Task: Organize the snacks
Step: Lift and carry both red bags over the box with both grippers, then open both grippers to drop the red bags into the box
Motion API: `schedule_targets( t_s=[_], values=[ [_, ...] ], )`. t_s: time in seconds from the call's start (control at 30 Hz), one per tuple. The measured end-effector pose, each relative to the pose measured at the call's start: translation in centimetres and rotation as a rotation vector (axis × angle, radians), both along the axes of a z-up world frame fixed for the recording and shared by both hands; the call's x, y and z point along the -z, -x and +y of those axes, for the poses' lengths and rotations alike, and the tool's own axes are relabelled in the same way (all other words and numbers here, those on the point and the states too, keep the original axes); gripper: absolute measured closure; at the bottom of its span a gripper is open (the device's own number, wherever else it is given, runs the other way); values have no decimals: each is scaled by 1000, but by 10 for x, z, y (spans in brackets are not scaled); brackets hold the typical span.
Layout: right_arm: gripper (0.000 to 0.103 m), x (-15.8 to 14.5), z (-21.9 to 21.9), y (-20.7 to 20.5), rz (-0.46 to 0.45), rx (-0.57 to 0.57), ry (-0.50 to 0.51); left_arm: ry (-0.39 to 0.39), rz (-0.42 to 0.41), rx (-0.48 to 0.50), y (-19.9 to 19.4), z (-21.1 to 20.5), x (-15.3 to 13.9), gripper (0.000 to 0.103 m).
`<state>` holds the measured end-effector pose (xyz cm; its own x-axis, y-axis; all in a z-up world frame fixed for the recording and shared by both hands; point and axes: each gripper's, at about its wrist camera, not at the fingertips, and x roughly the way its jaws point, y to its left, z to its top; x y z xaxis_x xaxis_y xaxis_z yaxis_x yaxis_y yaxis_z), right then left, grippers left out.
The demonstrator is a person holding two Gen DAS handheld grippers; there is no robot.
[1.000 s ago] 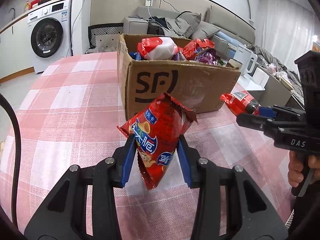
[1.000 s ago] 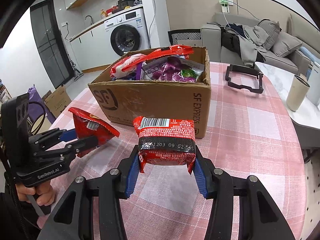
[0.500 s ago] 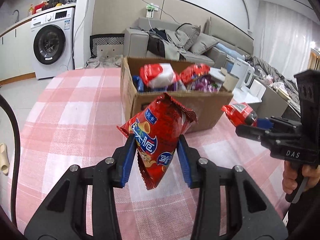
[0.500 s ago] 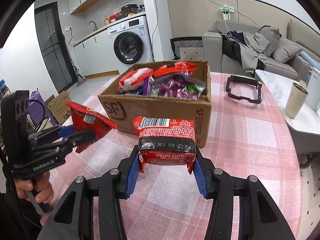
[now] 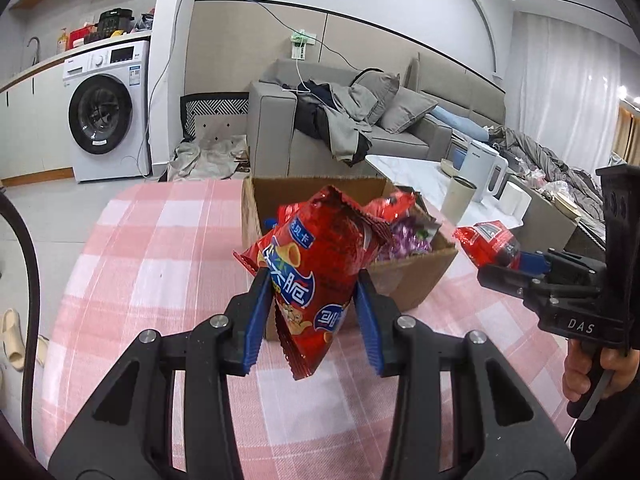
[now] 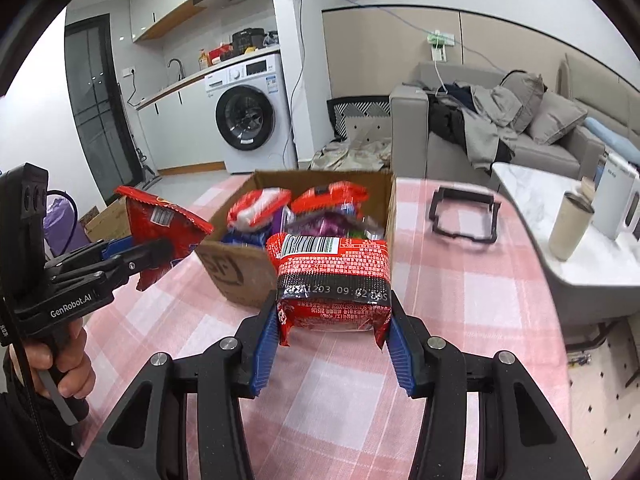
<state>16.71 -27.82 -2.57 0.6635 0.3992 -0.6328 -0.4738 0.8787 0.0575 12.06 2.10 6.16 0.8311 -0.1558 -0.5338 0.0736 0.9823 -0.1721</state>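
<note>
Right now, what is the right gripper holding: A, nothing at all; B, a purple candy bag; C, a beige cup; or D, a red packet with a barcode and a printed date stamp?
D: in the right wrist view, the right gripper has its blue pads pressed on both sides of the red packet, whose barcode and date stamp face the camera.

Printed "DAS" in pale letters on the black body of the right gripper, right of the cardboard box. "GenRobot.AI" on the side of the left gripper, left of that box. "SF" logo on the box's near wall. Stamped "1203 09:02" on the red snack pack, under its barcode.
</note>
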Motion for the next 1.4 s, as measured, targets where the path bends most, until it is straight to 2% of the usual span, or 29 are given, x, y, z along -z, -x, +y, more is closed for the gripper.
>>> schedule_targets(
  t_s=[0.3, 0.7, 1.17, 1.27, 1.4],
  values=[
    [53, -30, 10, -13, -41, 0, -9, -32, -26, 20, -23, -16, -29, 65],
    [53, -51, 29, -36, -52, 1, -19, -39, -9, 9, -65, -17, -37, 65],
    [53, -47, 41, -77, -25, 13, -46, -65, 6, 2, -115, -19, -37, 65],
    [53, -45, 44, -84, -10, -19, -107, -69, 14, -3, -125, -19, -33, 65],
    [53, -41, 49, -95, -3, -22, -114, -64, 30, -3, -140, -21, -25, 65]
  ],
)
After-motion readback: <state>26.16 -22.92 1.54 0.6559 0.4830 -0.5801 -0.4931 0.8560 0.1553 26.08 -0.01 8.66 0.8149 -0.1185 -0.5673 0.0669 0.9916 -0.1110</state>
